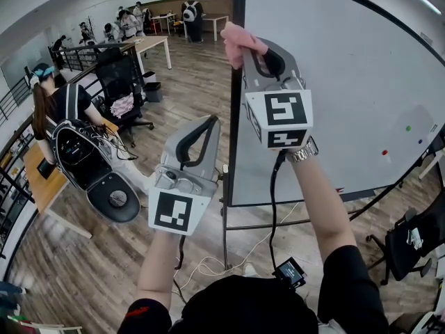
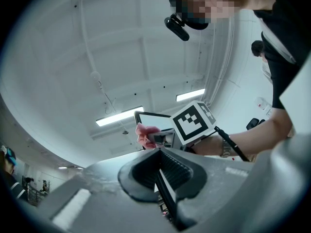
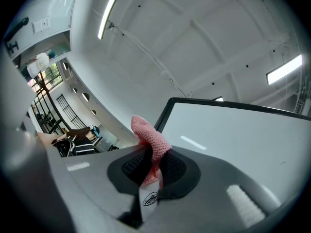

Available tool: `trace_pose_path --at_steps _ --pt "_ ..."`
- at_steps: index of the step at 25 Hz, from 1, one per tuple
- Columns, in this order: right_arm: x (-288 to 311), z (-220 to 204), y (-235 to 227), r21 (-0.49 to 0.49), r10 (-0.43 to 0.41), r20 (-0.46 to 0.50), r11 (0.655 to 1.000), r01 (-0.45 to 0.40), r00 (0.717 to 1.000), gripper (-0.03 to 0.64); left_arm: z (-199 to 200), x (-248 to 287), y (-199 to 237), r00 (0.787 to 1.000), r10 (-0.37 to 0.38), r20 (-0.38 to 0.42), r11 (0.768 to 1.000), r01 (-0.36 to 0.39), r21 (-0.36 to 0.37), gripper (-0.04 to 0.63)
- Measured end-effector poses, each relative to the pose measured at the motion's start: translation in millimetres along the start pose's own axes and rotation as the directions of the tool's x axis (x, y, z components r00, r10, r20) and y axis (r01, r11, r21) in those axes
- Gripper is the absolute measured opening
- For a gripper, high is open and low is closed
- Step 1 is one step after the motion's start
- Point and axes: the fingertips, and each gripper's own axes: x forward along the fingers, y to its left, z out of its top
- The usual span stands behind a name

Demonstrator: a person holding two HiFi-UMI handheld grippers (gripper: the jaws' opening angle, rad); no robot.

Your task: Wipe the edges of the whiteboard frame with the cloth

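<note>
Closest to the head camera is the left gripper (image 1: 208, 125), held up low and to the left of the whiteboard (image 1: 341, 82), apart from it. Its jaws are pressed together and nothing is between them.

Higher up, the right gripper (image 1: 249, 49) is at the left side of the whiteboard, near the top left corner. Its jaws are closed on the pink cloth (image 3: 150, 141). The cloth is pinched in the middle, so one bunch stands out above the jaw tips and a small end hangs down between the pads. In the head view the bunch lies over the black frame (image 1: 238, 96) on the left edge of the whiteboard. I cannot tell if it really touches the frame or is only just beside it. On the right wrist there is a watch (image 1: 304, 153).

On the white surface, toward its right side, are a red dot (image 1: 384, 152) and a green dot (image 1: 408, 127). Well apart from the whiteboard, on its left, a person (image 1: 62, 106) sits with the back to the camera, and a black chair (image 1: 124, 82) stands between this person and the whiteboard.
</note>
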Motion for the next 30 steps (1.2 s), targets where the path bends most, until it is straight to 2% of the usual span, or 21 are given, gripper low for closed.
trace_pose_path --at_steps 30 --pt "-14.5 -29.8 12.5 0.028 0.003 -0.034 1.000 -0.002 0.999 0.029 -16.0 -6.5 -12.0 0.999 -0.004 -0.042 1.000 0.003 -0.018 0.002"
